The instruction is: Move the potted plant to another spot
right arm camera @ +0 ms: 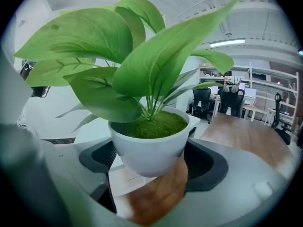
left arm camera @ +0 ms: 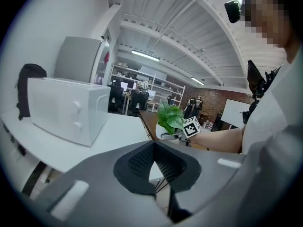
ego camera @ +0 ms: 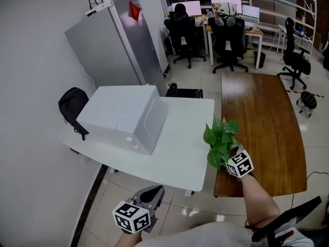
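The potted plant [ego camera: 221,138], green leaves in a small white pot [right arm camera: 149,148], hangs in the air over the near left corner of the brown wooden table [ego camera: 262,117]. My right gripper [ego camera: 226,156] is shut on the pot, one dark pad on each side of it [right arm camera: 149,160]. My left gripper [ego camera: 151,193] is low at the bottom, over the floor in front of the white table [ego camera: 180,148]. Its jaws meet with nothing between them [left arm camera: 154,167]. From the left gripper view the plant [left arm camera: 169,119] shows to the right, beyond the white table.
A white box-shaped appliance [ego camera: 123,117] stands on the left of the white table, a black bag [ego camera: 72,104] beside it. A grey cabinet [ego camera: 113,45] stands by the wall. Office chairs [ego camera: 229,40] and desks are at the back.
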`<control>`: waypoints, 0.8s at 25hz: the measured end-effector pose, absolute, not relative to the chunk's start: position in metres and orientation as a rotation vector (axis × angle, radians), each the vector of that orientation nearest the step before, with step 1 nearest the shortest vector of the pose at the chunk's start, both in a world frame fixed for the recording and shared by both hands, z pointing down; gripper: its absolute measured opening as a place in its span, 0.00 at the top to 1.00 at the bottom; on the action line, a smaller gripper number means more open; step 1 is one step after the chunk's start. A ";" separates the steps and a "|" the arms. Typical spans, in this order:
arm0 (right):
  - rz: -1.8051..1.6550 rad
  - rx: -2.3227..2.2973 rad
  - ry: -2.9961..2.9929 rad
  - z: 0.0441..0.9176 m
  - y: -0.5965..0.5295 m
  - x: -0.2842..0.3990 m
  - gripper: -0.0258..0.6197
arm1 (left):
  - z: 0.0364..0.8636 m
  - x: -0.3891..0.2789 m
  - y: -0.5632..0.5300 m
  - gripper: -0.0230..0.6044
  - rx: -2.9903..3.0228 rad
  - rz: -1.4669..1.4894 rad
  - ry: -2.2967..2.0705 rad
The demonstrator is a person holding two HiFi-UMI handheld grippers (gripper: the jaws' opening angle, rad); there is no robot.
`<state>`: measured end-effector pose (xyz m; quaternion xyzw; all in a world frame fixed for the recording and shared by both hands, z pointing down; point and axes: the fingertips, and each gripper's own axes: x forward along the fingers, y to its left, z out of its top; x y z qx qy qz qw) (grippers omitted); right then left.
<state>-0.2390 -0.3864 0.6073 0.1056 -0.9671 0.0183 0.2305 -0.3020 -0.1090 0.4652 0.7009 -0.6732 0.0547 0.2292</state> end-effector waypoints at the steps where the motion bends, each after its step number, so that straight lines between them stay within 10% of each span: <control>1: 0.046 0.268 -2.665 0.607 -0.383 -0.248 0.27 | 0.464 -0.306 -0.105 0.97 1.914 0.145 -1.870; 20: -0.011 -0.113 -2.663 0.621 -0.292 -0.387 0.27 | 0.472 -0.369 -0.020 0.97 1.647 0.088 -2.075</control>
